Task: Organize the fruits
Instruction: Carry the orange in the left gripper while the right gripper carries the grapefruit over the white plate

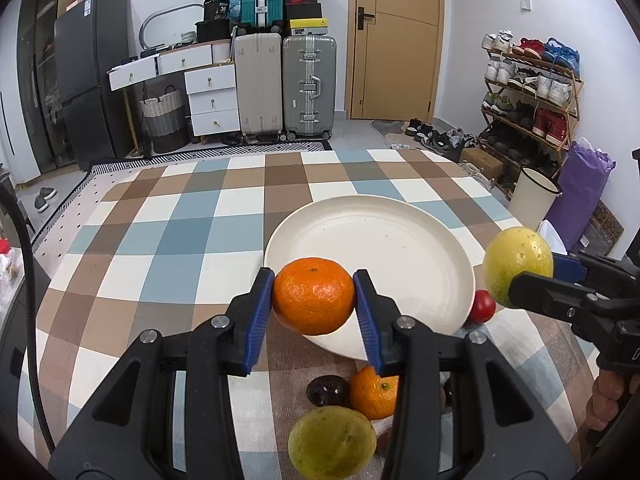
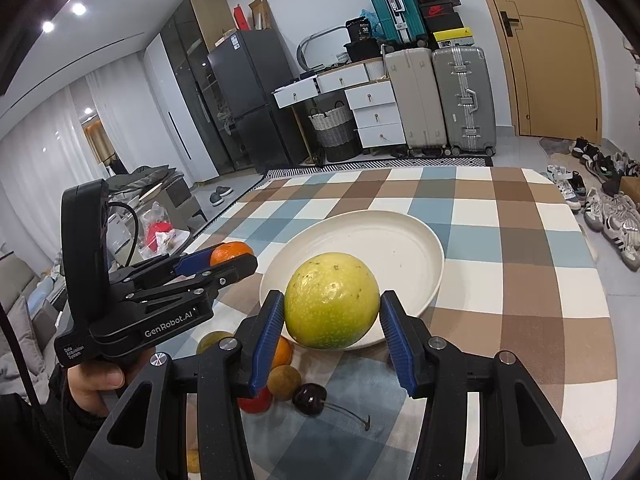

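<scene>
An orange (image 1: 314,295) is clamped in the left gripper (image 1: 314,304) over the plate's (image 1: 400,248) near rim; a yellow-green fruit (image 2: 332,300) is clamped in the right gripper (image 2: 332,320) beside it. Both should be lowered well inside the rim before release, the 2 kept apart.

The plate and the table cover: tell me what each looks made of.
Plate: likely glazed ceramic, though melamine is possible; cream, smooth, with a soft sheen and a raised rim. Table cover: woven cloth, matte, in blue, brown and white checks; it drapes softly over the table's edge and shows a faint weave up close.
</scene>
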The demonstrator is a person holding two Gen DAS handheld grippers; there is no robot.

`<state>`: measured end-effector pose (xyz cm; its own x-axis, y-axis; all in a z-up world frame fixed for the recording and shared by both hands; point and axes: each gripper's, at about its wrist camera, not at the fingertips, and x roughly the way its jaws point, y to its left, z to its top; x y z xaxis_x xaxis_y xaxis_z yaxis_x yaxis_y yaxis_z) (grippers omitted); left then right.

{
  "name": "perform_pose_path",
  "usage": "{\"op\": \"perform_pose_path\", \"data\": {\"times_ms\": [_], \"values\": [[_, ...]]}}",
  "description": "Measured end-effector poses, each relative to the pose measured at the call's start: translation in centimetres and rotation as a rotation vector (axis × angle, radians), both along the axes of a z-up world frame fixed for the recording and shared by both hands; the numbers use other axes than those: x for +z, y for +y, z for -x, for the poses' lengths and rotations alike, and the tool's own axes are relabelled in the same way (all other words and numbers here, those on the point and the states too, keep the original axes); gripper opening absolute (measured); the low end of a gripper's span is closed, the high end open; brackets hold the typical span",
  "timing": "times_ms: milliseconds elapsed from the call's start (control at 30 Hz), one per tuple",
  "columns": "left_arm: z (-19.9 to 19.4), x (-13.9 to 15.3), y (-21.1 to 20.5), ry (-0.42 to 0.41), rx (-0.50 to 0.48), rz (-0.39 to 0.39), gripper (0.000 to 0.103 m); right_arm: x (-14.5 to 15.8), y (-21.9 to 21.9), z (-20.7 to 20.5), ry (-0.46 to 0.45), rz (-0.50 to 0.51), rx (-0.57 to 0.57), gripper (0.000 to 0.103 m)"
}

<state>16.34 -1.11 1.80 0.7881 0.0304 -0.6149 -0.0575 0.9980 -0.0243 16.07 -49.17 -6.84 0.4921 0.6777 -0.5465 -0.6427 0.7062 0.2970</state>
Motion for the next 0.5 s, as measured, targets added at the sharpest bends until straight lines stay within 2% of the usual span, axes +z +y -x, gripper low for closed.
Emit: {"op": "perform_pose_path", "data": {"times_ms": [500], "values": [[-2.1, -1.8, 0.0, 0.054, -0.011, 0.006, 0.037, -2.1, 1.5, -2.6, 0.024, 0.038, -0.021, 0.050]]}}
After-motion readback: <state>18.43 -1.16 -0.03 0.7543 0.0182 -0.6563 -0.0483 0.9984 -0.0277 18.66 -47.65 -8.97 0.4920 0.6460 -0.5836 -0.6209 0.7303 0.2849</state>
